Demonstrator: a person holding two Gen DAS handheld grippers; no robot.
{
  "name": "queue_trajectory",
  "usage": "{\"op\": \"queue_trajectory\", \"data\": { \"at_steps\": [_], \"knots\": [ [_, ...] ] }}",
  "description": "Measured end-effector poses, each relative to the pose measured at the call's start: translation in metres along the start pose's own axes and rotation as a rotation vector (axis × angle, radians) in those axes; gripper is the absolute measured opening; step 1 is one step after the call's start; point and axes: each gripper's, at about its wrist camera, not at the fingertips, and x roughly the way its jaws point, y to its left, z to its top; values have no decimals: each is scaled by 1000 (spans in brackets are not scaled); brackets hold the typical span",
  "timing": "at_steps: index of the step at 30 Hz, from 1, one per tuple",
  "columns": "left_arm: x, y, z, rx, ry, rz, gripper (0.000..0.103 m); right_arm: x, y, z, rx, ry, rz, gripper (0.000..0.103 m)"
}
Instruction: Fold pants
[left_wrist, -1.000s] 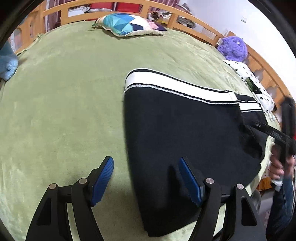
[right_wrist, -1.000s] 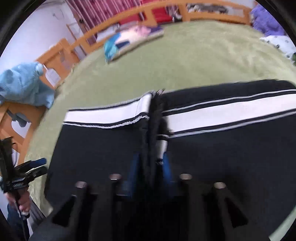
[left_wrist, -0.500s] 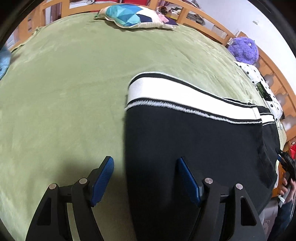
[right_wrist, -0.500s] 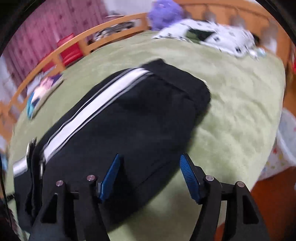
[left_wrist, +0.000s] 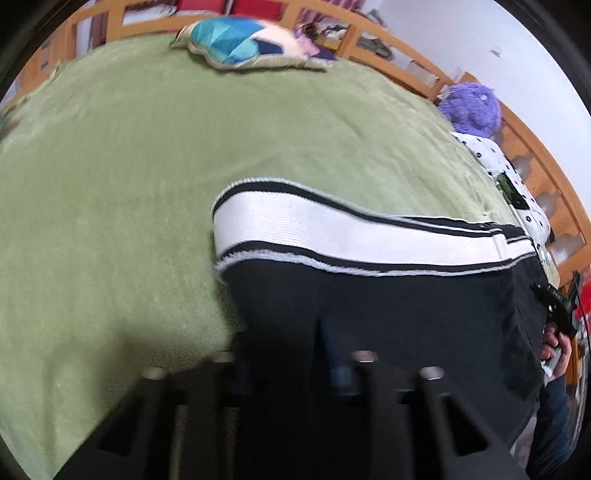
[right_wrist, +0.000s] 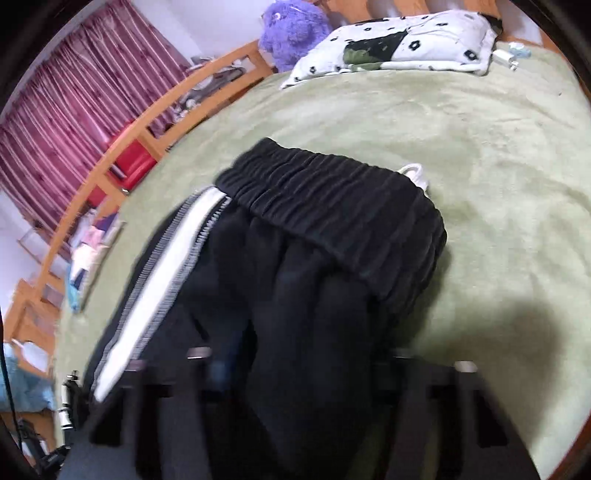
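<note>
Black pants (left_wrist: 388, 306) with a white side stripe (left_wrist: 332, 232) lie folded on the green bed. In the left wrist view my left gripper (left_wrist: 288, 369) is closing on the near edge of the black fabric at the leg-end side; its fingers are blurred. In the right wrist view the pants (right_wrist: 295, 277) show their gathered elastic waistband (right_wrist: 332, 206) and a white drawstring (right_wrist: 415, 173). My right gripper (right_wrist: 306, 369) is at the near edge by the waistband, with cloth bunched between the blurred fingers.
The green blanket (left_wrist: 110, 184) covers the bed, ringed by a wooden rail (left_wrist: 406, 48). A teal patterned pillow (left_wrist: 240, 44) lies at the far side. A purple plush (right_wrist: 291, 29) and a white flowered pillow (right_wrist: 399, 44) lie at one end.
Both grippers have dropped onto the pants' near edge and narrowed from wide open. The right one swung toward the waistband end after letting go of the earlier fold.
</note>
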Motion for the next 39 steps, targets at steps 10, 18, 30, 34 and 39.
{"op": "queue_trajectory", "data": {
  "at_steps": [10,18,30,34,39],
  "knots": [
    [-78,26,8,-74,-76,-108,13,-72,67,-7,-71,-111,-16,24],
    [-151,106,5,-73,-121,49,12,-115,172,-61,-187,-97,109,24],
    [-152,204,-7,-132,-93,237,17,-58,212,-169,-235,133,144,31],
    [-138,208,-12,-135,-58,372,44,-33,165,-179,-108,319,107,49],
    [-157,201,-32,-114,-85,346,59,-64,165,-187,-200,259,-12,59]
  ]
}}
